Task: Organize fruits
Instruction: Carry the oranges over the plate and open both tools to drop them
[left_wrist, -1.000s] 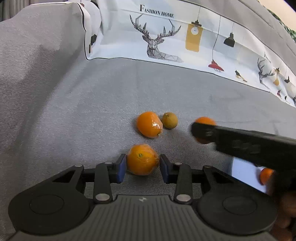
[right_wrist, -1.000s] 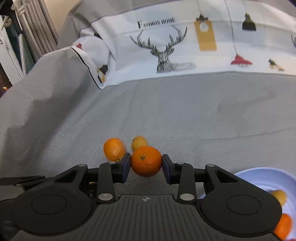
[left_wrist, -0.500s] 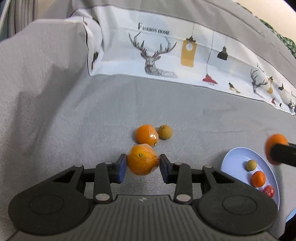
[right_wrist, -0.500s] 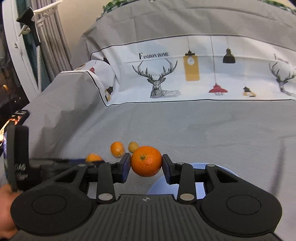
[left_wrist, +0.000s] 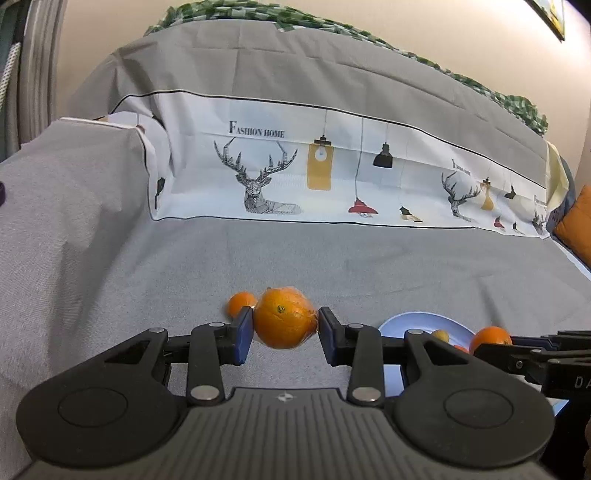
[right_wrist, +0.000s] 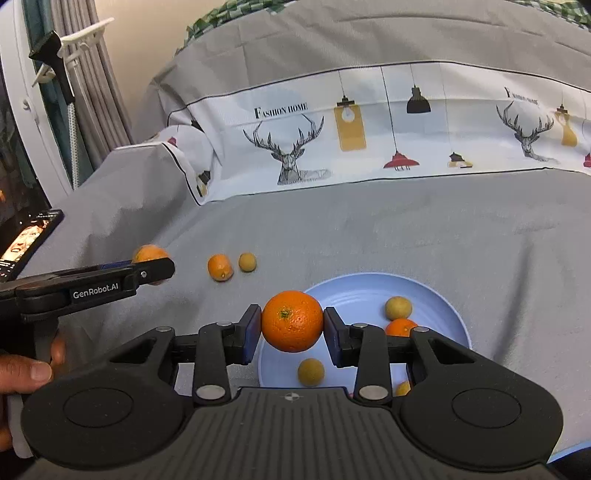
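Observation:
My left gripper (left_wrist: 285, 329) is shut on a wrapped orange (left_wrist: 285, 318) and holds it above the grey sofa cover. My right gripper (right_wrist: 291, 326) is shut on an orange (right_wrist: 292, 320) above the near left part of the light blue plate (right_wrist: 439, 295). The plate holds a small orange (right_wrist: 400, 326) and yellow-green fruits (right_wrist: 398, 307). An orange (right_wrist: 220, 267) and a small yellow-green fruit (right_wrist: 247, 261) lie on the cover left of the plate. In the left wrist view the plate (left_wrist: 408, 323) is low right, with the right gripper's orange (left_wrist: 489, 338) beside it.
The sofa backrest with a deer-print cloth (right_wrist: 369, 140) rises behind. The covered armrest (right_wrist: 122, 184) stands on the left, with a lit phone (right_wrist: 27, 240) at its outer edge. An orange cushion (left_wrist: 576, 225) is at the far right.
Both grippers have lifted with their oranges. The right one has moved right over the plate. The left one has risen off the cover and tilted towards the backrest.

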